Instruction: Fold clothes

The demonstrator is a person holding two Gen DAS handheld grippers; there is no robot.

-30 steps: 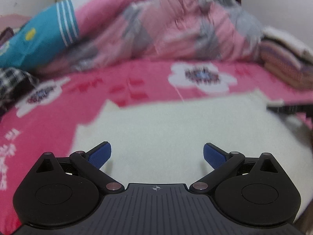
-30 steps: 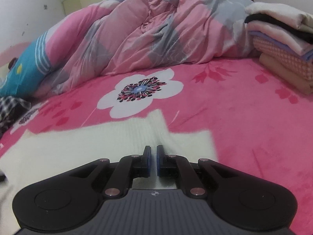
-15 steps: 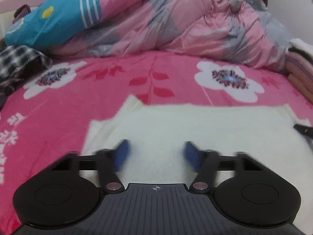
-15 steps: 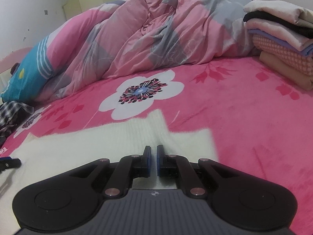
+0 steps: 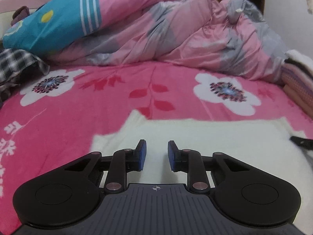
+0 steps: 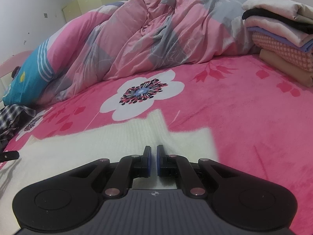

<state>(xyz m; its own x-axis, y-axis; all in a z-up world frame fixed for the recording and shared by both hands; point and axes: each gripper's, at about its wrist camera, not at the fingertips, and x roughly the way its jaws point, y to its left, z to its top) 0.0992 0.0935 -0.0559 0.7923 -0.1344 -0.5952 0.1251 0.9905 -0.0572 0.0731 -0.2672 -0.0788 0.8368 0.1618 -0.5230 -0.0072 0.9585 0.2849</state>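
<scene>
A white knit sweater (image 5: 215,137) lies flat on the pink flowered bed. My left gripper (image 5: 156,153) hovers over the sweater's left part. Its jaws are closing, a clear gap still shows between the blue pads (image 5: 141,154), and only flat cloth shows below them. In the right wrist view the same sweater (image 6: 97,145) has a ribbed strip (image 6: 154,125) running up to my right gripper (image 6: 154,161), which is shut on the sweater there. A tip of the right gripper (image 5: 301,143) shows at the left wrist view's right edge, and the left gripper's tip (image 6: 8,155) at the other view's left edge.
A bunched pink and grey quilt (image 5: 176,39) with a teal end fills the back of the bed. A stack of folded clothes (image 6: 283,45) stands at the far right. A checked garment (image 5: 13,66) lies crumpled at the far left. Bare pink blanket (image 6: 254,117) surrounds the sweater.
The left gripper's jaws went from wide apart to nearly together while it slid across the sweater towards its left end. The right gripper kept still and shut.
</scene>
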